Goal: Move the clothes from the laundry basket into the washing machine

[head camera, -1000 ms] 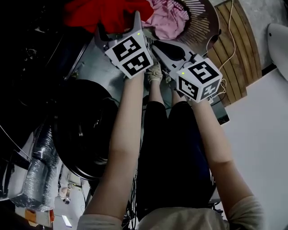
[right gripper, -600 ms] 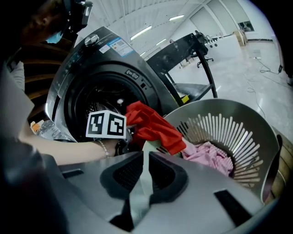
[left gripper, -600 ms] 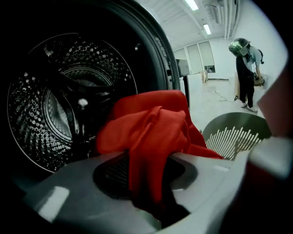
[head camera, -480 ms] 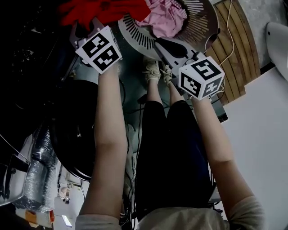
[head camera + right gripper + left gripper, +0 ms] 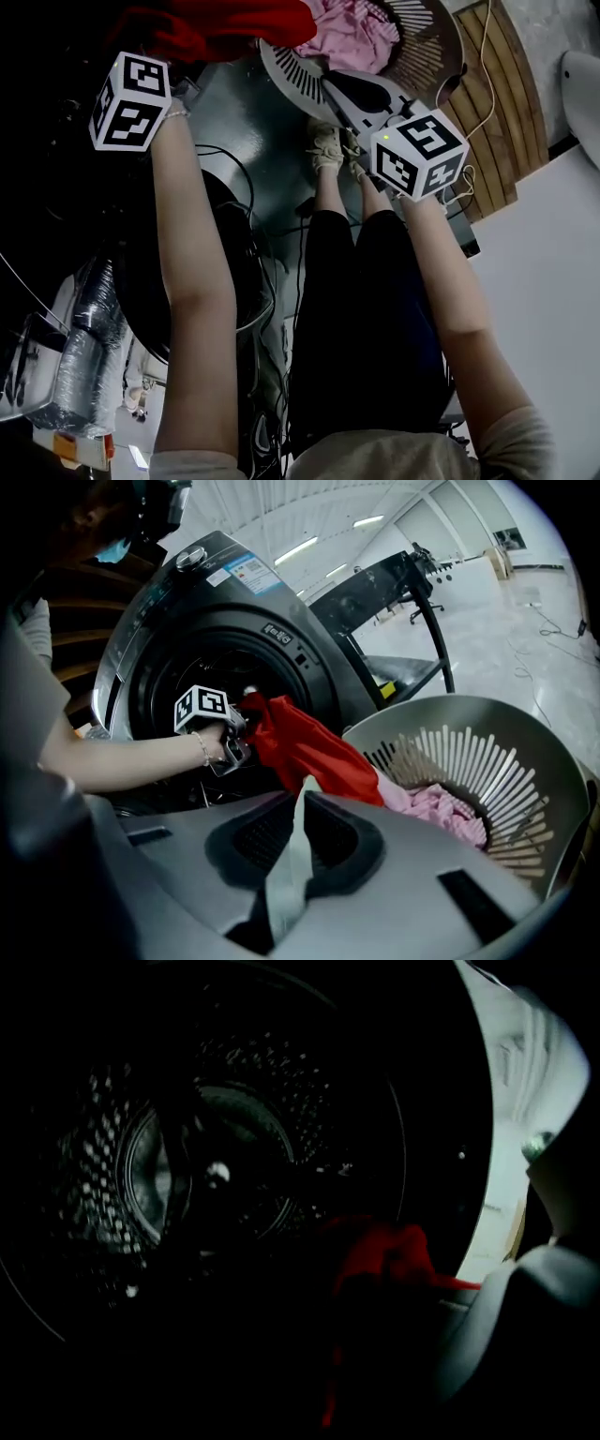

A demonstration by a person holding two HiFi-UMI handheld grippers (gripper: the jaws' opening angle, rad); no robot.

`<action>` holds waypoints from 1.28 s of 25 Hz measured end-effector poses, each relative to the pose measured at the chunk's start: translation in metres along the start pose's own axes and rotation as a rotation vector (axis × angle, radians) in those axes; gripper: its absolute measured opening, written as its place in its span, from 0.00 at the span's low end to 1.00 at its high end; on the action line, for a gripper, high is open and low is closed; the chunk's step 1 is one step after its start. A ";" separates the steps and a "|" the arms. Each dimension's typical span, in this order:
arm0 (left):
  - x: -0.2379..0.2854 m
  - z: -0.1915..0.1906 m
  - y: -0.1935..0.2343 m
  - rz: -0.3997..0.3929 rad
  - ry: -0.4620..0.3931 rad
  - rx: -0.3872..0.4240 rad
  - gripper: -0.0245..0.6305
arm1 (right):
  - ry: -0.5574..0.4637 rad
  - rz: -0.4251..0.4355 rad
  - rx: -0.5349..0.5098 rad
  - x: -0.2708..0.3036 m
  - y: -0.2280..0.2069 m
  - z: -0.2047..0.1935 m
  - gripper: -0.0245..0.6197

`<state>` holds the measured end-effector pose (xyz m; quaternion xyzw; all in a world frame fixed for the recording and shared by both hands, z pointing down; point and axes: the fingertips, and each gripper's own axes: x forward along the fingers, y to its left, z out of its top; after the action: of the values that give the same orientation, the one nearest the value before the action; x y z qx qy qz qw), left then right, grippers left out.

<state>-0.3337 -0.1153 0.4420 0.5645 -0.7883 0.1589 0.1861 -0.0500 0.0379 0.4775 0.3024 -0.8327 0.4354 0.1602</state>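
Red garment (image 5: pixel 300 747) trailed from the rim of the laundry basket (image 5: pixel 525 733) up to the open mouth of the washing machine (image 5: pixel 187 602). The left hand-held gripper (image 5: pixel 234 747) pinched it there, its jaws having just been closing with the cloth between them. Pink clothes (image 5: pixel 441 808) lay in the basket. The right hand-held gripper (image 5: pixel 302 794) hovered near the basket, jaws together and empty.
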 end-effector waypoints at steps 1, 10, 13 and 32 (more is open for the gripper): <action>0.003 -0.012 0.000 -0.026 0.036 -0.092 0.31 | 0.002 0.001 0.002 0.001 0.000 -0.001 0.10; -0.061 -0.077 0.008 -0.006 0.166 -0.345 0.48 | 0.007 0.014 0.033 -0.005 0.004 -0.011 0.10; -0.084 -0.107 -0.006 -0.037 0.222 -0.381 0.49 | 0.010 0.007 0.038 -0.006 0.003 -0.015 0.10; -0.016 -0.190 -0.078 -0.219 0.391 -0.490 0.66 | 0.015 0.002 0.048 0.002 -0.014 -0.029 0.10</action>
<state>-0.2335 -0.0392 0.6047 0.5431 -0.6872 0.0490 0.4800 -0.0421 0.0547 0.5038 0.3020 -0.8212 0.4575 0.1587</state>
